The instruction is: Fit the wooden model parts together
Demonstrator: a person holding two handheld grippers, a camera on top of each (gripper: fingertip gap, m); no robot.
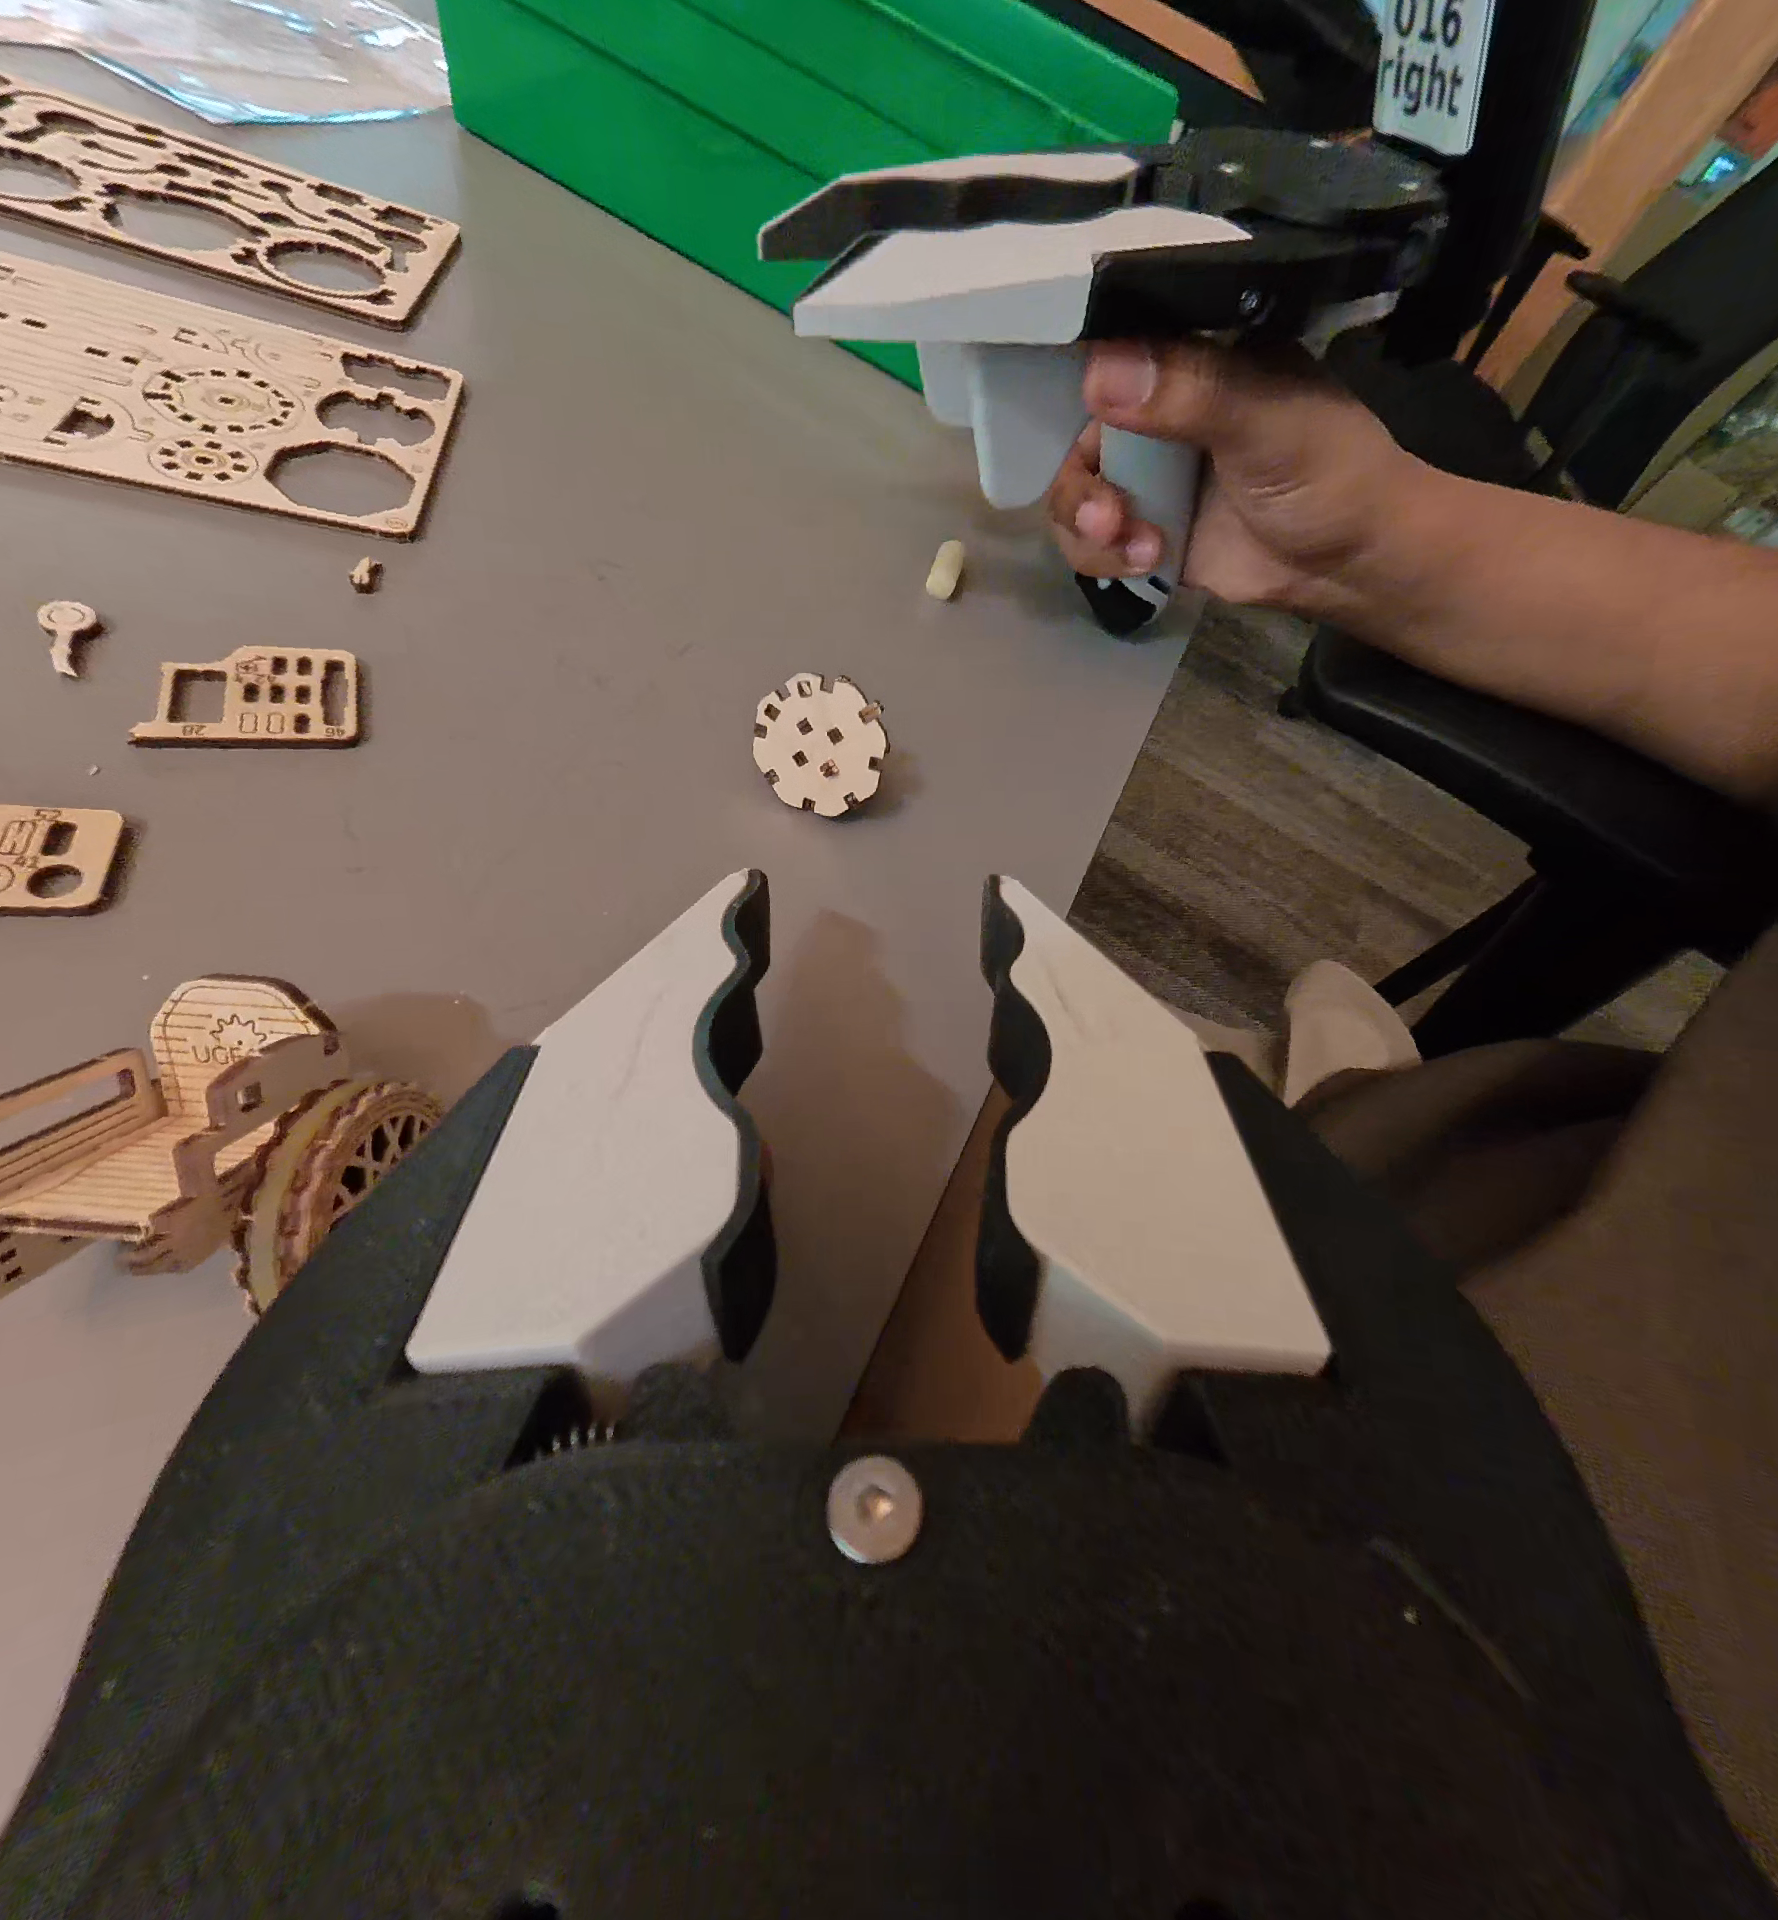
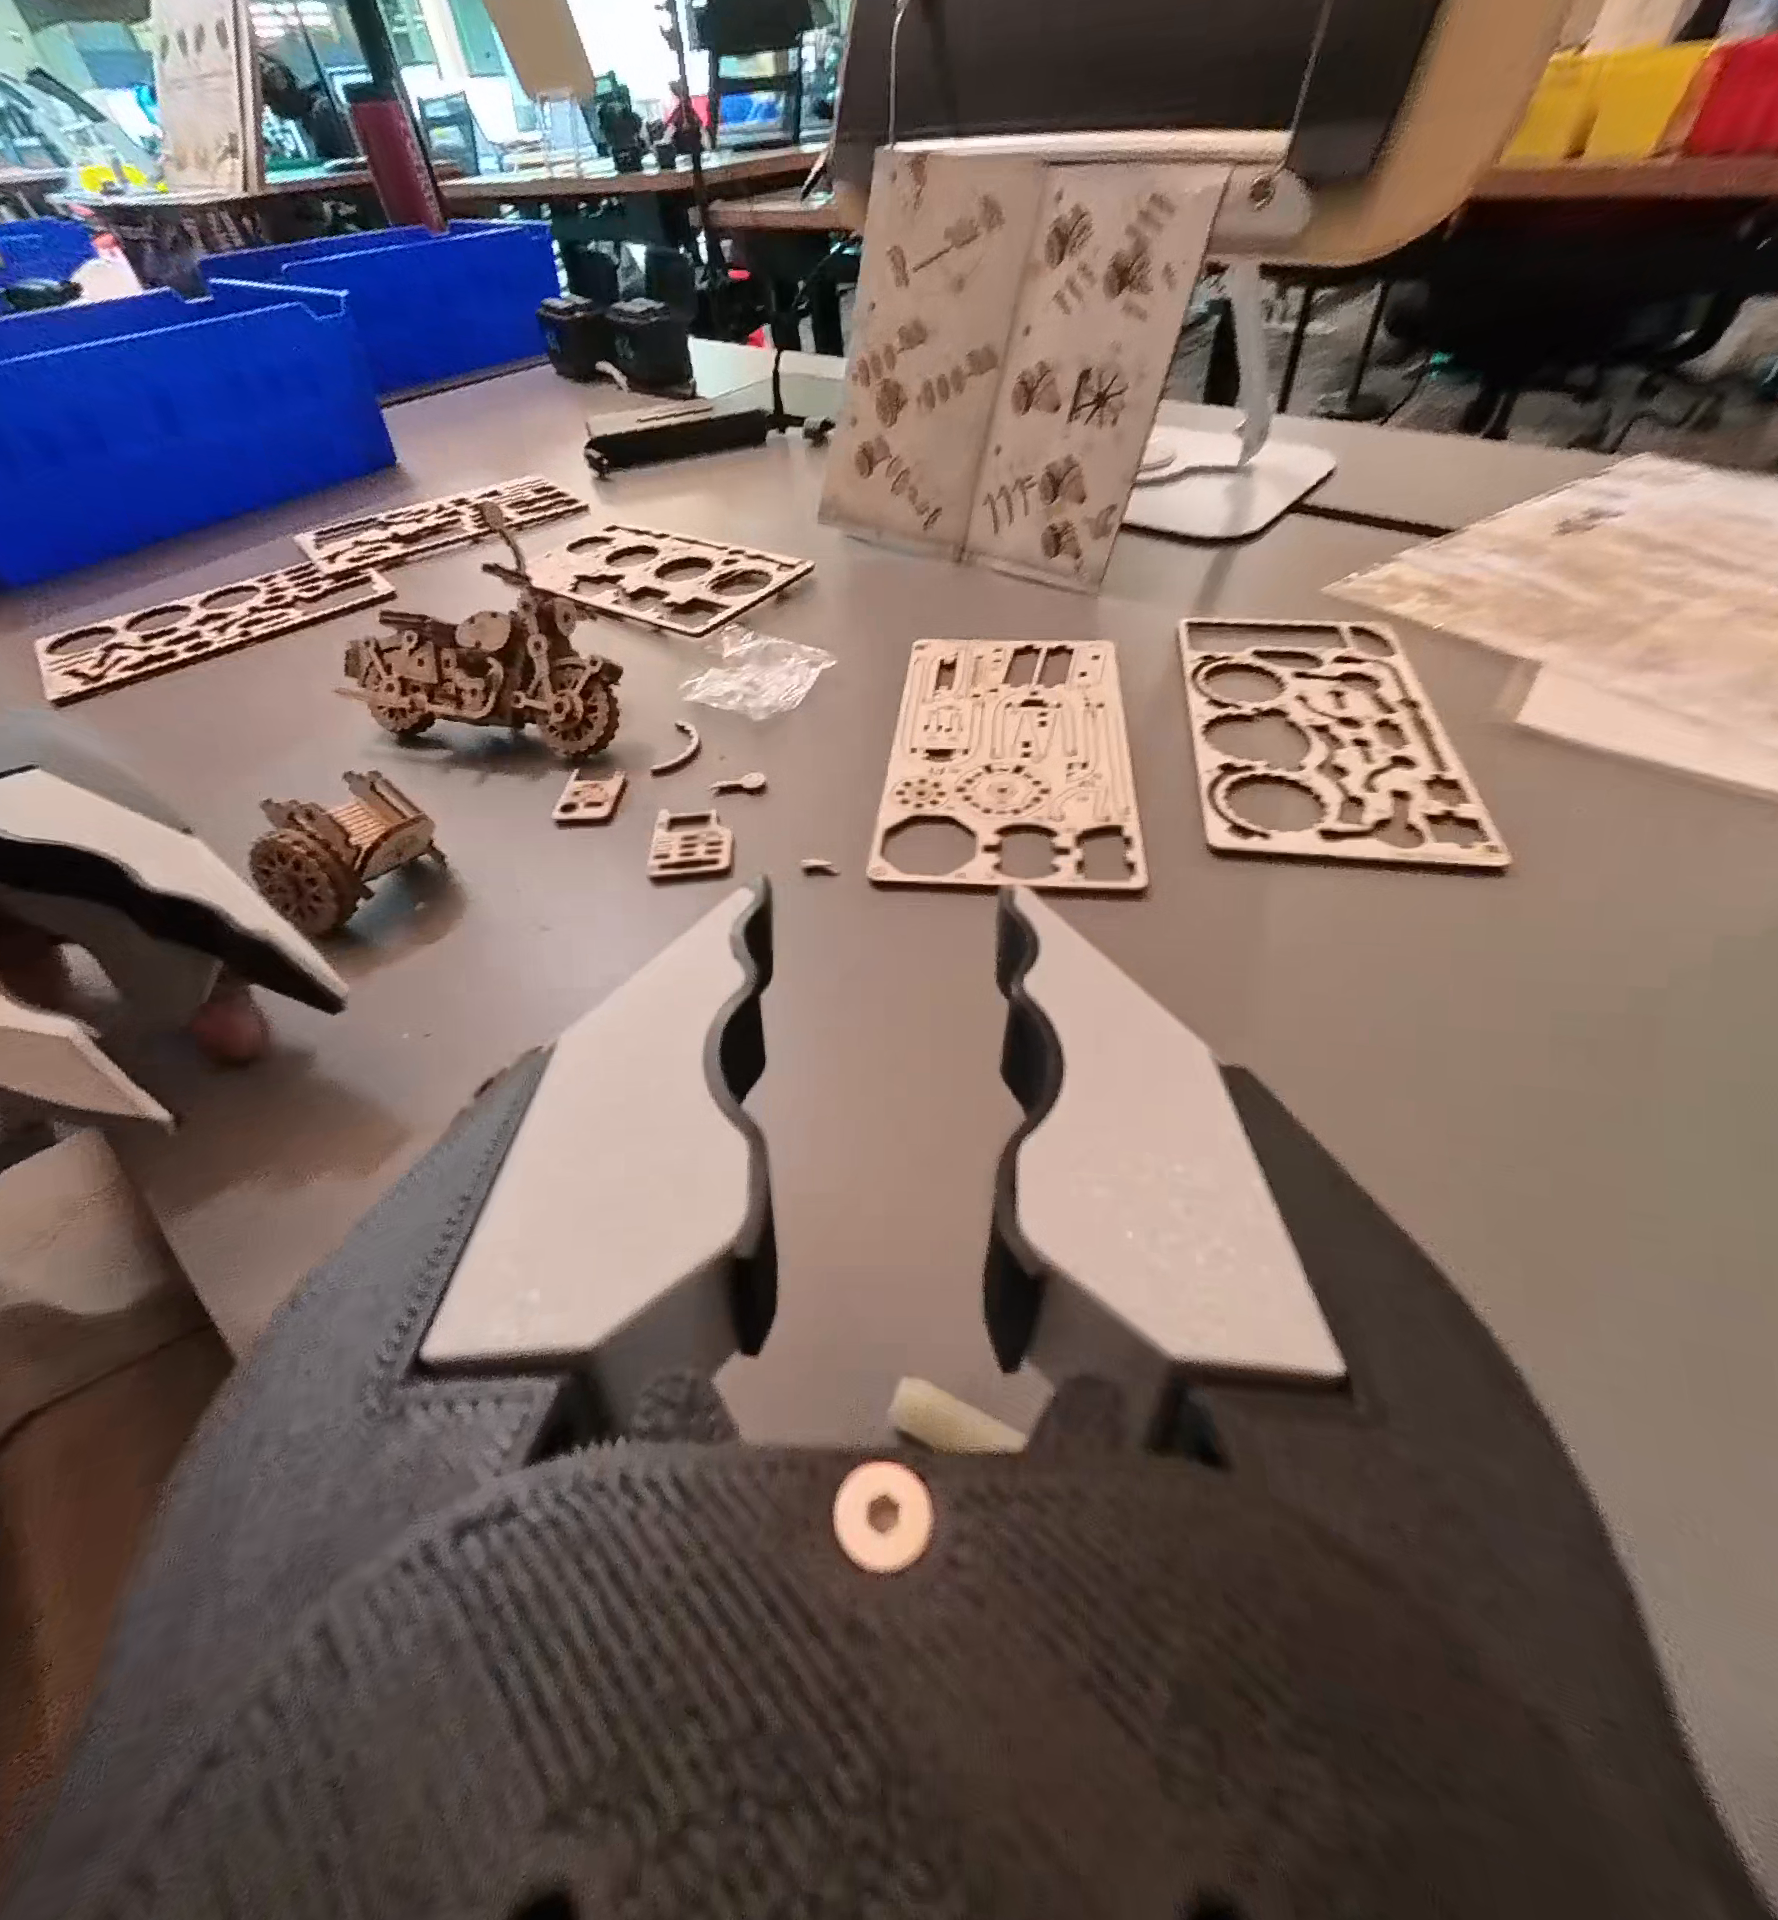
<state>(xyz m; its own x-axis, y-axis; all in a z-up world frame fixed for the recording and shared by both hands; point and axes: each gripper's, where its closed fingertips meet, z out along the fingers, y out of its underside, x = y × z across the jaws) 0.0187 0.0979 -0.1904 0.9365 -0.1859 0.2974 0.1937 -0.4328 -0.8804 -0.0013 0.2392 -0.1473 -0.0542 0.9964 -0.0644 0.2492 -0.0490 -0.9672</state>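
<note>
In the left wrist view my left gripper (image 1: 874, 883) is open and empty, just above the grey table (image 1: 573, 582). A round notched wooden disc (image 1: 823, 743) lies a short way ahead of its tips. A part-built wooden sidecar (image 1: 137, 1132) with a spoked wheel stands to its left. My right gripper (image 1: 791, 275), held by a hand, hovers open and empty above the table's far right. In the right wrist view the right gripper (image 2: 883, 896) is open over bare table. A wooden motorcycle (image 2: 490, 675) and the sidecar (image 2: 345, 852) stand ahead on the left, near the left gripper (image 2: 251, 1060).
Punched wooden sheets (image 2: 1010, 769) (image 2: 1342, 748) and small loose parts (image 2: 693, 842) lie ahead. A propped instruction booklet (image 2: 1010, 364) and blue bins (image 2: 137, 416) stand behind. A green box (image 1: 760, 104) sits at the back. A small cream lump (image 1: 945, 569) lies near the table edge (image 1: 1124, 790). From the left gripper's tips to the round notched wooden disc (image 1: 823, 743) is close to 5 cm. My right tips are about 15 cm from the sidecar (image 2: 345, 852), my left tips only 7 cm.
</note>
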